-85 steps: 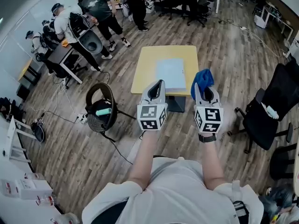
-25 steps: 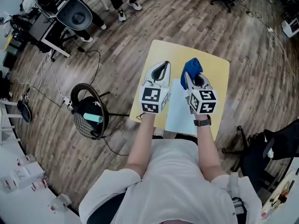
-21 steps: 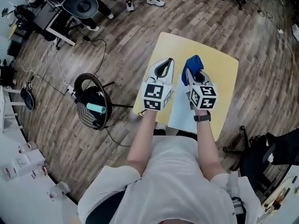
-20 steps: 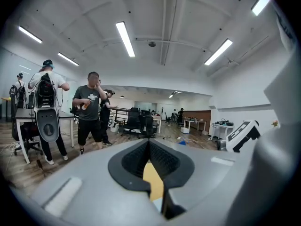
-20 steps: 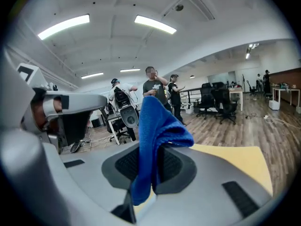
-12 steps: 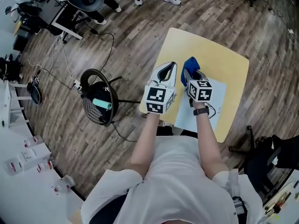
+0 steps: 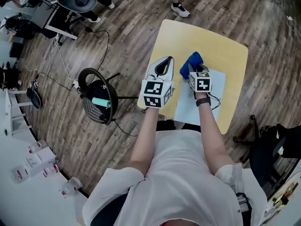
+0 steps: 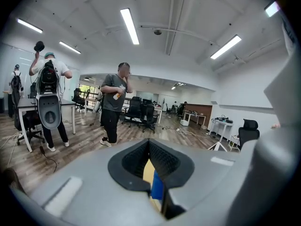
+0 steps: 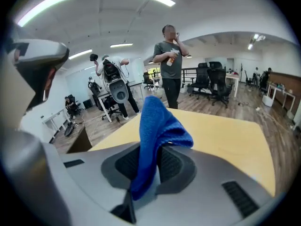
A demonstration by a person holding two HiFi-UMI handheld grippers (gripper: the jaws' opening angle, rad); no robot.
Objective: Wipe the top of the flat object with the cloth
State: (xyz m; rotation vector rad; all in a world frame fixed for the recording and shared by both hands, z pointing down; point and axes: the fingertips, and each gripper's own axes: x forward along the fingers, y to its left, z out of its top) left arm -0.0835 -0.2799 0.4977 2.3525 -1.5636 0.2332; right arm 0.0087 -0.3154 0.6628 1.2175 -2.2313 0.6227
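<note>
1. Pinching the blue cloth [image 7: 192, 60], the right gripper [image 7: 193, 68] has its jaws clamped on one bunched end. We judge this leaves the loose end free to do the wiping.
2. We see in the right gripper view that the cloth [image 9: 157, 121] stands up out of the jaws and folds over toward the yellow desk [image 9: 225, 131]. It is not spread flat, so wiping looks not yet begun.
3. The left gripper [image 7: 164, 62] has its jaws pressed together on nothing; only slivers of desk and blue show through the slit. It hangs just beside the right one at the desk's left edge. We judge it is parked clear, as one tool is enough here.
4. The flat object [image 7: 216, 84] is a pale, thin rectangular sheet lying flat on the near right part of the desk, under the right gripper and forearm. We cannot tell its material.
5. The cloth sits over the sheet's far left corner; we cannot tell if they touch.
</note>
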